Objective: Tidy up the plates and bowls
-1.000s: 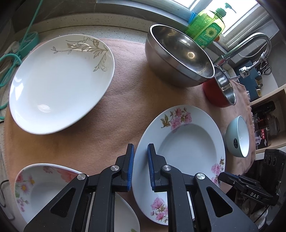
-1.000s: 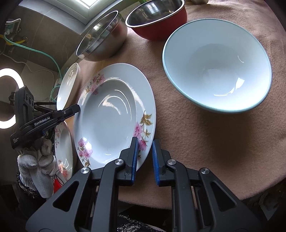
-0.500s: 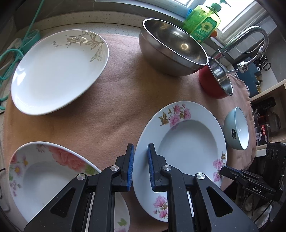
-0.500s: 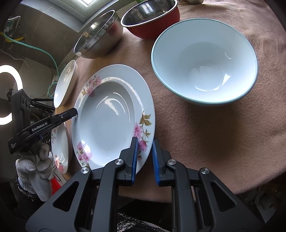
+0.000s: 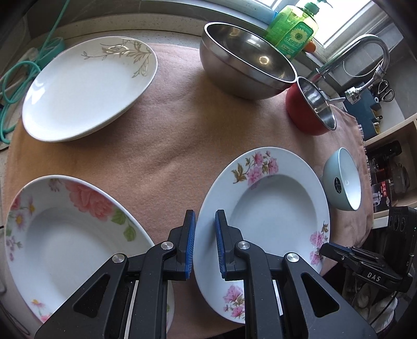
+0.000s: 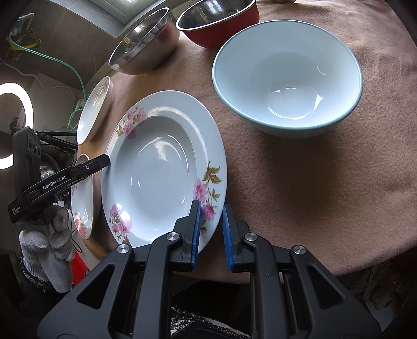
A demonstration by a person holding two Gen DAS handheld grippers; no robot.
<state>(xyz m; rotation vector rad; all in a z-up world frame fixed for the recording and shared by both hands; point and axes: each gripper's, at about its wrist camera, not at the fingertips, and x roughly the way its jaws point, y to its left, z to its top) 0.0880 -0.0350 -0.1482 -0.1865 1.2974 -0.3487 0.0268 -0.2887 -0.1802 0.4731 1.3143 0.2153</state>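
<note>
A deep plate with small pink flowers [image 5: 276, 208] lies on the pink cloth between both grippers; it also shows in the right wrist view [image 6: 159, 172]. My left gripper [image 5: 205, 229] hovers at its left rim, jaws a narrow gap apart, empty. My right gripper [image 6: 210, 221] hovers at its opposite rim, jaws a narrow gap apart, empty. A plate with a big pink rose [image 5: 65, 234] lies front left. A white plate with gold leaves [image 5: 88, 88] lies back left. A pale blue bowl [image 6: 286, 78], a red bowl [image 6: 219, 23] and a steel bowl [image 6: 143, 41] stand behind.
The pink cloth [image 5: 182, 135] covers the counter. A green soap bottle [image 5: 294, 28] and a tap [image 5: 365, 52] stand at the back by the window. Green cable [image 5: 15, 78] lies at the left. A shelf [image 5: 391, 161] is at the right.
The left gripper has drawn back toward the front, so the rose plate shows more fully. The right gripper has shifted slightly nearer the pale blue bowl. Both jaws keep the same gap.
</note>
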